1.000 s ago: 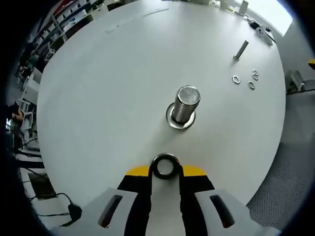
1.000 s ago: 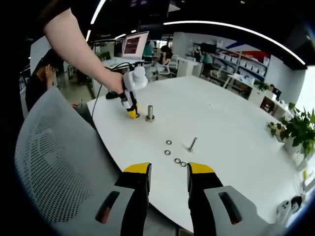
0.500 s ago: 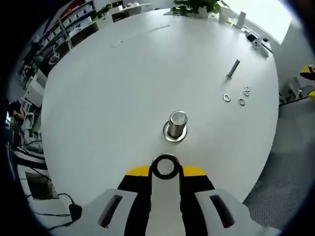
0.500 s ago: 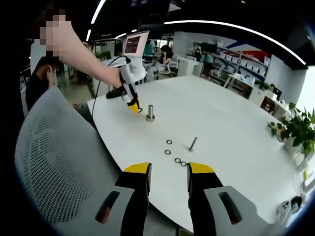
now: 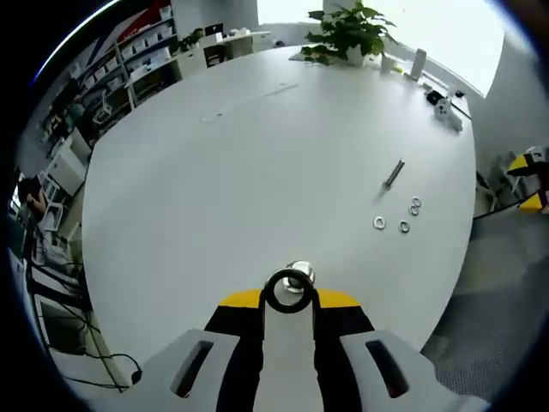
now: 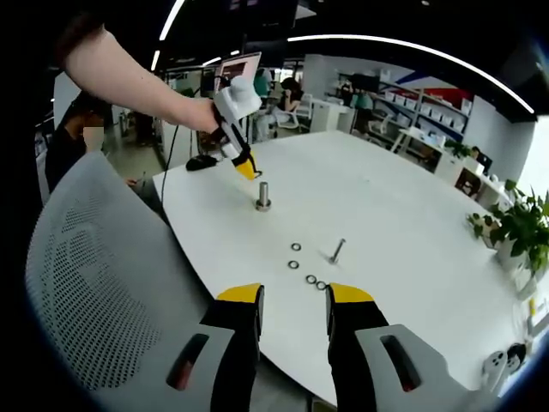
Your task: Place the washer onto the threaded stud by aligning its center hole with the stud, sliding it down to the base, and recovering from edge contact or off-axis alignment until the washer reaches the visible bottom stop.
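Behind washer [image 5: 289, 290] in left hand-held gripper [image 5: 289, 302]: stud [image 5: 300, 271] mostly hidden.

A large round white table [image 6: 403, 223] is carrying everything, stretching out ahead of the right jaws. A threaded stud [image 6: 262, 196] is standing upright on it, far beyond the right jaw tips and slightly to their left. Loose washers [image 6: 294, 248] are lying flat just ahead of those tips, with a bolt [image 6: 335, 251] lying beside them. A potted plant [image 5: 347, 30] is sitting at the table's far edge.
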`<state>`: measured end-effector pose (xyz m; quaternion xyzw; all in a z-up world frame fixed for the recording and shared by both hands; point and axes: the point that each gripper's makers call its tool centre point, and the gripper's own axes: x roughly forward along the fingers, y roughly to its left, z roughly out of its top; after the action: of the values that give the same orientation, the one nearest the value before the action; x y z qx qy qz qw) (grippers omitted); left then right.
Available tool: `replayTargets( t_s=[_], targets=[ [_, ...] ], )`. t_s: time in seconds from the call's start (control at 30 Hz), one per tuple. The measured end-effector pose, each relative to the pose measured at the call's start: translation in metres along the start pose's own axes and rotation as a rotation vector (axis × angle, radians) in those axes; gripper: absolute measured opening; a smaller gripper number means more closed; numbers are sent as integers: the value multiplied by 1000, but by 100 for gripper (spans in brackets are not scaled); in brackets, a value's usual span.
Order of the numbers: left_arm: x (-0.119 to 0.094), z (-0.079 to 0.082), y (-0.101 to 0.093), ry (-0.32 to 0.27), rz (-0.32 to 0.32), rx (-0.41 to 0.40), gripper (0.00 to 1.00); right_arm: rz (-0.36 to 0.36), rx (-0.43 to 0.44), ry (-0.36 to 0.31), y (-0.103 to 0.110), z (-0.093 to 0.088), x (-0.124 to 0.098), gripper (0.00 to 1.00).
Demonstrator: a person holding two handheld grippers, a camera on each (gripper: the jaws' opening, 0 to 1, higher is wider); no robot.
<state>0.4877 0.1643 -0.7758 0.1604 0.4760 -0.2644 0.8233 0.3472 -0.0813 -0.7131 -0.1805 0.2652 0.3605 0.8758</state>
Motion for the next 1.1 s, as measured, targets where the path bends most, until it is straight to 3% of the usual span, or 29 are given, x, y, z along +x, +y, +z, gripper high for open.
replayTargets(
  t_s=[0.17,0.9,1.1],
  targets=[
    [7,6,-4,20,-14,28,19,-3,1,-3,0,0,0,31],
    [25,-1,-12,128,-37,132,19,-14,3,-4,-2,0,-1,31],
    [31,-2,-12,139,-42,108,19,-9,0,-1,-1,0,-1,31]
  ],
)
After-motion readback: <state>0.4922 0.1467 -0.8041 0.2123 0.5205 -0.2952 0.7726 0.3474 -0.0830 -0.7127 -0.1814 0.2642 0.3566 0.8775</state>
